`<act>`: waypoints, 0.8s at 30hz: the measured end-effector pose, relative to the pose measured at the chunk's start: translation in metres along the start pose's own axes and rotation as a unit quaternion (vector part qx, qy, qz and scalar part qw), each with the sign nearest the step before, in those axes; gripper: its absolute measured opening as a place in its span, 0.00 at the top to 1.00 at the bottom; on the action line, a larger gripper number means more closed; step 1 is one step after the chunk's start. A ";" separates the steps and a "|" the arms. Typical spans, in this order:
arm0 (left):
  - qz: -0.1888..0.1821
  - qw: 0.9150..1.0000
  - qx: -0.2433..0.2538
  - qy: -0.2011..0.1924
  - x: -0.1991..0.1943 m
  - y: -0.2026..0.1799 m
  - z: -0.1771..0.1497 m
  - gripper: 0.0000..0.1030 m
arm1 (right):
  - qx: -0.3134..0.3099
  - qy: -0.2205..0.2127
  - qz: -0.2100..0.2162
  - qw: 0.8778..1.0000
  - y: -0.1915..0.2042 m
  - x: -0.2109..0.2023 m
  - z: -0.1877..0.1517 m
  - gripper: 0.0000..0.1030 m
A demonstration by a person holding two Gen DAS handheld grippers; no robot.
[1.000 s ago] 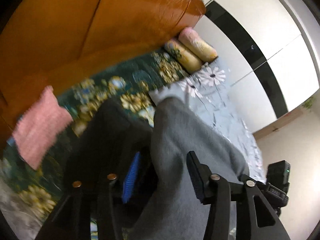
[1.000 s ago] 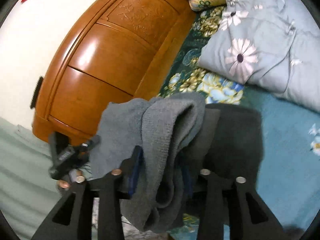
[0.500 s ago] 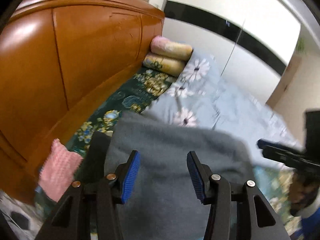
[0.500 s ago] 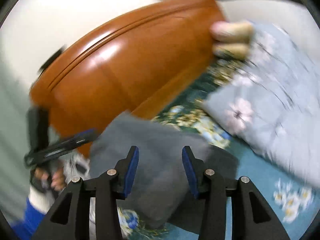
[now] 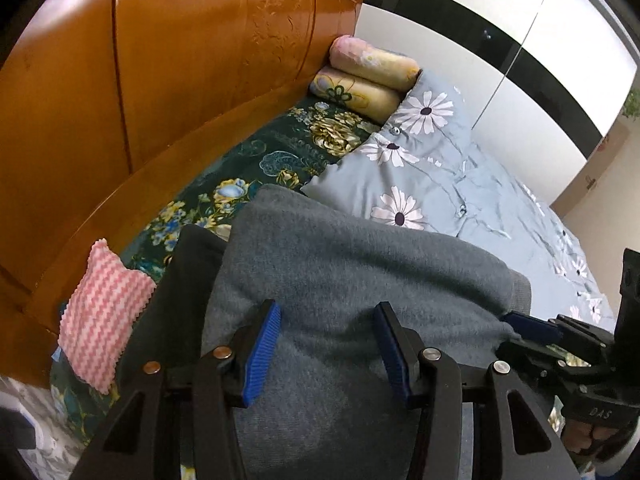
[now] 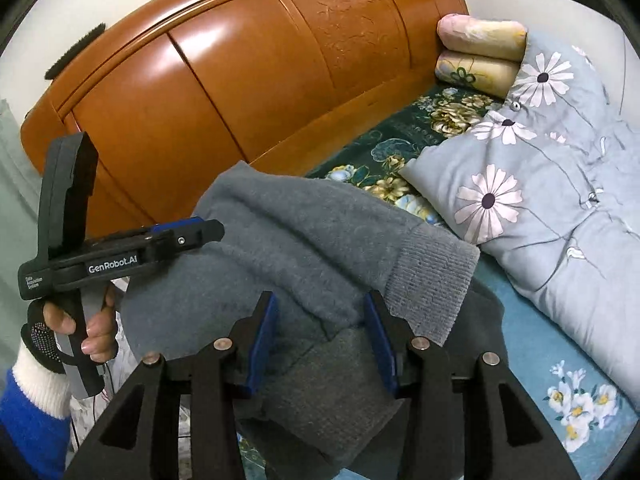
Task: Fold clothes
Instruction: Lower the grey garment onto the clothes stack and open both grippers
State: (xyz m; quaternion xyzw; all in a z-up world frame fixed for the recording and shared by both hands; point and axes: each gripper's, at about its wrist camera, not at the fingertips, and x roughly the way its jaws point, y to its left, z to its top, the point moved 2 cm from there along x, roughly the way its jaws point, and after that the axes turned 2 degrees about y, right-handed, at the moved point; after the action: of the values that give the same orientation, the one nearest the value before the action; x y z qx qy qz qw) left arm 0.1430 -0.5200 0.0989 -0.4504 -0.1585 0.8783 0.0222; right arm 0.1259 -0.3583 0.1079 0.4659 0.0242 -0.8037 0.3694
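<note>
A grey sweater (image 5: 360, 264) lies folded on a darker garment (image 5: 180, 280) on the bed. My left gripper (image 5: 326, 308) hovers open over its near part, and the blue pads stand apart without pressing on the knit. In the right wrist view the sweater (image 6: 300, 232) shows its ribbed hem (image 6: 432, 280) turned over to the right. My right gripper (image 6: 320, 300) is open just above the fold. The left gripper (image 6: 200, 228) reaches the sweater's left edge, held by a hand. The right gripper (image 5: 516, 320) sits at the sweater's right edge.
An orange wooden headboard (image 5: 180, 80) runs along the back and left. Two rolled pillows (image 5: 368, 76) and a grey daisy quilt (image 5: 440, 184) lie beyond the sweater. A pink zigzag cloth (image 5: 104, 312) rests at the left. Dark floral sheet (image 6: 400, 152) shows behind.
A second ago the right gripper pinched hanging grey cloth and cloth ran between the left jaws. Both have let go, rolled level, and the sweater now lies flat and folded.
</note>
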 end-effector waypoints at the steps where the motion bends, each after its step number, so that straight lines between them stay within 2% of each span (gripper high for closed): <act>1: -0.001 1.000 -0.001 -0.002 -0.003 0.000 0.000 0.49 | 0.002 -0.002 0.002 1.000 0.000 -0.002 0.000 0.55; 8: 0.011 1.000 -0.007 -0.020 -0.021 -0.005 -0.002 0.49 | 0.005 -0.021 0.009 1.000 0.002 -0.026 -0.002 0.55; 16: 0.041 0.996 0.019 -0.083 -0.074 -0.032 -0.005 0.48 | 0.004 -0.051 0.012 0.999 0.001 -0.056 0.004 0.55; 19: 0.046 0.993 0.030 -0.107 -0.096 -0.051 -0.017 0.33 | -0.004 -0.066 0.010 0.998 0.007 -0.076 -0.003 0.53; 21: 0.051 0.991 0.036 -0.122 -0.107 -0.063 -0.031 0.31 | -0.008 -0.075 0.008 0.997 0.011 -0.088 -0.010 0.49; 24: 0.059 0.988 0.037 -0.137 -0.115 -0.076 -0.060 0.20 | -0.012 -0.076 0.010 0.997 0.013 -0.094 -0.036 0.45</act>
State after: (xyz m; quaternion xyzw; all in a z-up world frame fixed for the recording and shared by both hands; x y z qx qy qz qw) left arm 0.2514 -0.4534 0.1785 -0.3331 -0.1007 0.9368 -0.0350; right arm 0.1879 -0.3002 0.1639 0.3993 0.0006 -0.8325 0.3840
